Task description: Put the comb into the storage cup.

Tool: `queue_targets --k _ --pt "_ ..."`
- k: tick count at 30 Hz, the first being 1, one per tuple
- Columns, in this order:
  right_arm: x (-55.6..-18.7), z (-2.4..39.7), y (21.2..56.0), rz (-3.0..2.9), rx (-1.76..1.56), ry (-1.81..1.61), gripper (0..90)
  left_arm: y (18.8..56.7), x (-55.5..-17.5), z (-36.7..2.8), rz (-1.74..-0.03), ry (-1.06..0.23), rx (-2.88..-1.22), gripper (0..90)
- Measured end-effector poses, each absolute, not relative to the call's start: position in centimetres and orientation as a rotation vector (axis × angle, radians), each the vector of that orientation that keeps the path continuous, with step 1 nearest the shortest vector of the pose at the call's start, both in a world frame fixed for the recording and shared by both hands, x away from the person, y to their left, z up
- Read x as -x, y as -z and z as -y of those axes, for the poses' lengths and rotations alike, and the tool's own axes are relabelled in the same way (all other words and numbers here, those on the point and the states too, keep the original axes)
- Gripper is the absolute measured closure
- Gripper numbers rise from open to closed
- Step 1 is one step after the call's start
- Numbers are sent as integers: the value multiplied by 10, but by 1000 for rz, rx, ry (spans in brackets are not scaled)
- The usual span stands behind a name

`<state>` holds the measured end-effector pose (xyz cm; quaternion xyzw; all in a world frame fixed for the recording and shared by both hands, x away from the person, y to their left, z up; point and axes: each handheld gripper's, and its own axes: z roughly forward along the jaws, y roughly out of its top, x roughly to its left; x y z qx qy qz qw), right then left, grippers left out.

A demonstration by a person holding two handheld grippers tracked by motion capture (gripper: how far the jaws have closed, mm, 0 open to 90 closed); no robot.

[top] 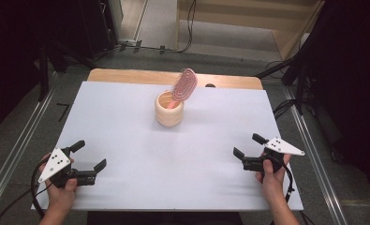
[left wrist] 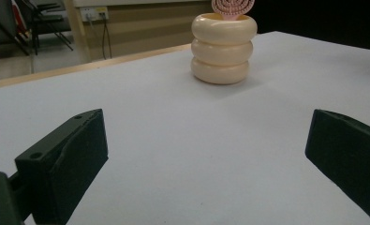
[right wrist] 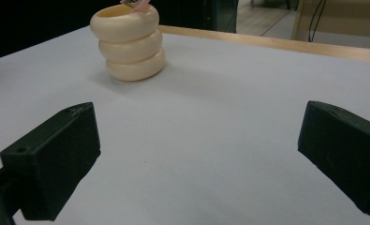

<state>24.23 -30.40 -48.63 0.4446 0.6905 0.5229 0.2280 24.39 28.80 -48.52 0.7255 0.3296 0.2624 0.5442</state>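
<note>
A cream ribbed holder point(top: 169, 108) made of three stacked rings stands upright on the white table point(top: 126, 140), a little beyond its middle. A pink oval hairbrush point(top: 184, 85) sticks out of it, head up and leaning to the right. The holder point(left wrist: 224, 48) with the brush head point(left wrist: 232, 6) is far ahead of the left jaws, and the holder point(right wrist: 129, 41) is far ahead at upper left of the right jaws. My left gripper point(top: 89, 154) rests open near the front left corner. My right gripper point(top: 249, 145) is open near the front right, empty.
A wooden strip point(top: 126, 76) runs along the table's far edge. Metal rails point(top: 14, 154) lie on the floor on both sides, and cables point(top: 285, 108) trail past the right rear corner. Dark stands and equipment point(top: 79, 28) surround the back.
</note>
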Motion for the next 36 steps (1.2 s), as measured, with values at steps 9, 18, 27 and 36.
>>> queue_targets --k 9,18,27,36 --pt "-231 318 491 -1895 -1217 -1448 0 485 -244 -288 -782 -623 -1721 0" --pt "-223 328 496 -1898 -1218 -1436 0 485 -244 -288 -784 -623 -1721 0" --pt "-216 342 502 -1898 -1190 -1428 0 485 -244 -288 -783 -626 -1719 0" --pt "-214 346 511 -1882 -1207 -1438 0 485 -244 -288 -780 -632 -1725 0"
